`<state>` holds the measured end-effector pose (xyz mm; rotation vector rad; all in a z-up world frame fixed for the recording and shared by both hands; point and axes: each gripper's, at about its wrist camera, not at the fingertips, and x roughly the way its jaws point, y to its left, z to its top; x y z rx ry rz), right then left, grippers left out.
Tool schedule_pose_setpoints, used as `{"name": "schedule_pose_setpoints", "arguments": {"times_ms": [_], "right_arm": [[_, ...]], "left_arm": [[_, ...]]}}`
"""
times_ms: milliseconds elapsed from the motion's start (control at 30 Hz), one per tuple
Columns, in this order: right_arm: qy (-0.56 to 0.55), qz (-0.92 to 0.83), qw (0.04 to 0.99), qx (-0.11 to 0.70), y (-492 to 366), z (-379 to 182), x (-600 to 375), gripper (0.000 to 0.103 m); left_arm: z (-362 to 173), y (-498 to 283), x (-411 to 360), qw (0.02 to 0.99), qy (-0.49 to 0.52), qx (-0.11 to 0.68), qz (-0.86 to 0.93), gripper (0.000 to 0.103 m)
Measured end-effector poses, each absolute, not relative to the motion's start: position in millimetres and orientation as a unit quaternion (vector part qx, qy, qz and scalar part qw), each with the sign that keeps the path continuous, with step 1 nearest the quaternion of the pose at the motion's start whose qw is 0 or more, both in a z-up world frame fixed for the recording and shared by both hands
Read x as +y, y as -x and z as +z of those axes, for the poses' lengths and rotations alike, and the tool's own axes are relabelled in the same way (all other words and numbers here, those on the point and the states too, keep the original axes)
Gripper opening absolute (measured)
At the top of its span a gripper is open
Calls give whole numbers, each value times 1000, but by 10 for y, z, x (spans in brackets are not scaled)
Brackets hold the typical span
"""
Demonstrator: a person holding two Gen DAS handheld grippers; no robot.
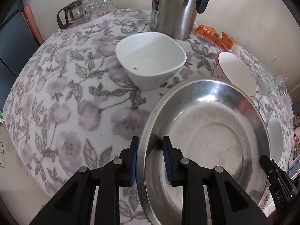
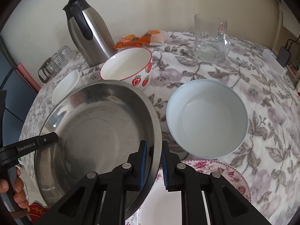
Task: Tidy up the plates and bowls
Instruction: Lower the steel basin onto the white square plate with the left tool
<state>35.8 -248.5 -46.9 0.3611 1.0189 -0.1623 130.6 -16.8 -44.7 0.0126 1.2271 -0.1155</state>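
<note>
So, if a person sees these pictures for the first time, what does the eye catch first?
First the large round stainless steel basin, with the left tongs straddling one side of its rim and the right tongs the opposite side. Behind it on the floral tablecloth stand a square white ceramic bowl and a tall steel thermos jug. Right of the basin sits a pale blue round bowl.

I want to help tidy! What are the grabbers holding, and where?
Both hold the steel basin by its rim: the left hand-held gripper on one side, the right hand-held gripper opposite.
</note>
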Motion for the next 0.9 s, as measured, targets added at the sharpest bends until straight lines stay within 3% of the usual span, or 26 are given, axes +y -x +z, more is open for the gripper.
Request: {"name": "schedule_pose_setpoints", "arguments": {"times_ms": [900], "right_arm": [[-142, -72, 852, 499, -451, -566, -2332, 16]], "left_arm": [[-619, -1396, -181, 823, -32, 567, -30, 34]]}}
